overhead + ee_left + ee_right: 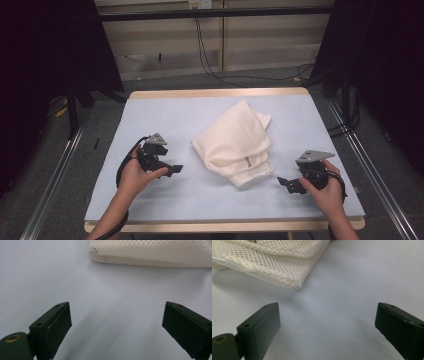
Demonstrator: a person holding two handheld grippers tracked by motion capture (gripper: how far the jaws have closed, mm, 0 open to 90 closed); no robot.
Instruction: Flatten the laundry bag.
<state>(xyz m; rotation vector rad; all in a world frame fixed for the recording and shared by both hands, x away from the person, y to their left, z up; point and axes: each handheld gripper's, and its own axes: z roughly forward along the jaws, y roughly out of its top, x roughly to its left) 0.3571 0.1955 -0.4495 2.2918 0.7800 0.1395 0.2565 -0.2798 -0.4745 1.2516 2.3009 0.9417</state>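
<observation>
Cream mesh bag (235,145) crumpled mid-table, contents hidden, left gripper (172,169) and right gripper (286,183) flanking it, both spread wide, empty

A cream mesh laundry bag (235,145) lies crumpled and folded over on itself near the middle of the pale blue bench (165,115), running at a slant from the far right toward the near side. Its fabric is a fine open net, doubled in soft layers with rounded folded edges. A small dark zipper slot shows near its near end. Nothing holds it; it lies flat and loose.
</observation>
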